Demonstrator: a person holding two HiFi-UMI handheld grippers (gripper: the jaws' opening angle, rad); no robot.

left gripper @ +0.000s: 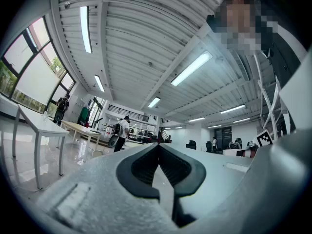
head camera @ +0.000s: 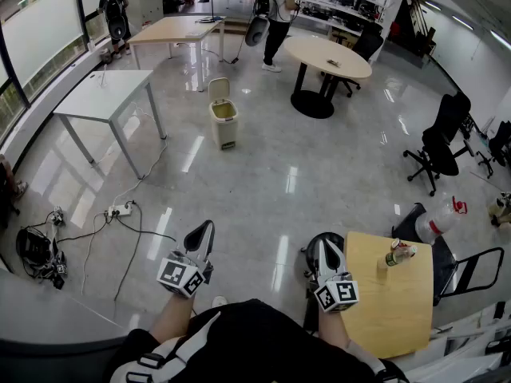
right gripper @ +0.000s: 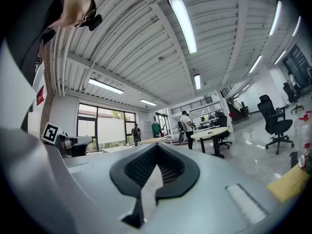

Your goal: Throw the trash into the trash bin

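Both are clenched and empty. The head view shows the left hand-held gripper (head camera: pixel 202 236) and right hand-held gripper (head camera: pixel 326 252) from above, side by side and pointing out over the floor. You only see the jaws pressed tip to tip in their own views, the left hand-held gripper (left gripper: pixel 158 146) and the right hand-held gripper (right gripper: pixel 157 146), with nothing between them

The trash looks to be the bottle (head camera: pixel 397 254), upright on the small wooden bench (head camera: pixel 383 309) just right of the right hand-held gripper and not touching it. That gripper's own view only catches a yellowish corner of the bench (right gripper: pixel 292 182) low on its right. The bottle is probably the smear at the very edge there, can't say for sure

The trash bin (head camera: pixel 223 118) has its lid up and sits well ahead of both grippers, a bit closer to the left one's line. Only the head view shows it clearly, with just shiny floor between it and the grippers

Other stuff:
- the white table (head camera: pixel 108 94) is ahead and left of the left gripper, which also sees it (left gripper: pixel 39 126)
- a power strip (head camera: pixel 120 210) with cables lies on the floor off to the left gripper's left
- the round table (head camera: pixel 327 54) is far ahead of the right gripper and shows in its view too (right gripper: pixel 212 133), with a person with a backpack (head camera: pixel 279 6) beyond it
- an office chair (head camera: pixel 439 142) stands well off to the right gripper's right
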